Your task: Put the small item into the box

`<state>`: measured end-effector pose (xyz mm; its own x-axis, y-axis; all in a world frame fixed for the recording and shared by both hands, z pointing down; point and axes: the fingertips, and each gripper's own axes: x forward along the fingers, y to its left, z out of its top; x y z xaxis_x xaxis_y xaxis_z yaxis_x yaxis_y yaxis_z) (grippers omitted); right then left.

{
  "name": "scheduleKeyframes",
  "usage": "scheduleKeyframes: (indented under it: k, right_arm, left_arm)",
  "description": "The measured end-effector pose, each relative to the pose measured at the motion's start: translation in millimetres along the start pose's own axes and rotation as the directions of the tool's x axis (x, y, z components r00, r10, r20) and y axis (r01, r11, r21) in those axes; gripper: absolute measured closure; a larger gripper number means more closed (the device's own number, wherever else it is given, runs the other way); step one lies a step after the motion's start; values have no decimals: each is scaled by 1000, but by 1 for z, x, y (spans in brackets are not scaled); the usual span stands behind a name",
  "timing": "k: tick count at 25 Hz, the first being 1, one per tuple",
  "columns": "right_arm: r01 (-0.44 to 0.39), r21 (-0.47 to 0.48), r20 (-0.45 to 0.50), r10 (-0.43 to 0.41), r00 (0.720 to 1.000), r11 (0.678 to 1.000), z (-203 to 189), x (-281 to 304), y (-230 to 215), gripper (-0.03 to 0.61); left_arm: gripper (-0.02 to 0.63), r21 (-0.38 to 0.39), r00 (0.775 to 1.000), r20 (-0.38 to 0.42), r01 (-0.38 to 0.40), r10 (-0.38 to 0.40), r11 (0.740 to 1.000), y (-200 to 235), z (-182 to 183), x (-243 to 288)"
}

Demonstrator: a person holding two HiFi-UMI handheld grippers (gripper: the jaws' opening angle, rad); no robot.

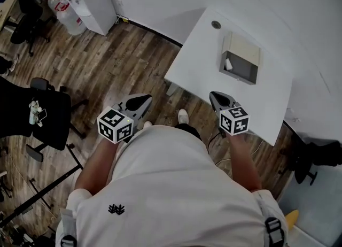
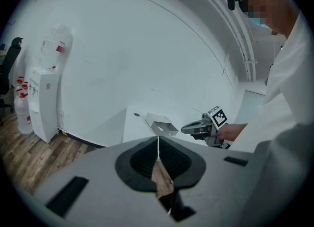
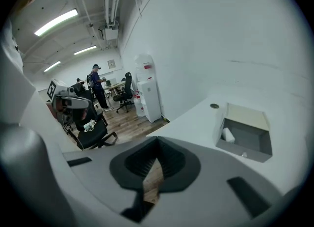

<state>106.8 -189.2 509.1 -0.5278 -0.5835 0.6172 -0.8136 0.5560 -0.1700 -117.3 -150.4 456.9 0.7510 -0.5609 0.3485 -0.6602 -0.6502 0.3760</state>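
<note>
An open grey box [image 1: 240, 59] lies on the white table [image 1: 203, 64], its lid folded back. A small white item [image 1: 228, 64] rests inside it at the left end, also seen as the white item [image 3: 228, 134] in the box [image 3: 245, 135] in the right gripper view. Both grippers are held low near my body, short of the table's front edge. My left gripper [image 1: 144, 99] hangs over the wooden floor with its jaws together and nothing between them. The right gripper [image 1: 216, 97] is shut and empty too. From the left gripper view the box [image 2: 162, 125] sits straight ahead, far off.
A round grommet hole [image 1: 216, 24] sits in the table behind the box. A white water dispenser [image 1: 93, 0] stands by the wall at the left. Black office chairs [image 1: 37, 115] are on the wooden floor to my left. A person [image 3: 96, 86] stands far back in the room.
</note>
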Motion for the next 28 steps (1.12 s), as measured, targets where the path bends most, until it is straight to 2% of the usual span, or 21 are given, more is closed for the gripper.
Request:
scheduleKeyframes:
  k: [6, 14, 28]
  right_arm:
    - [-22, -31, 31, 23, 999, 999, -9, -6, 55, 572]
    - [-57, -50, 51, 59, 997, 997, -9, -10, 97, 572]
    - [-60, -78, 50, 64, 997, 995, -12, -14, 127, 572]
  left_arm:
    - [600, 9, 999, -21, 32, -32, 999, -4, -18, -25]
    - [600, 12, 998, -34, 45, -45, 999, -8, -31, -42]
    - [600, 7, 998, -23, 52, -51, 999, -4, -41, -62]
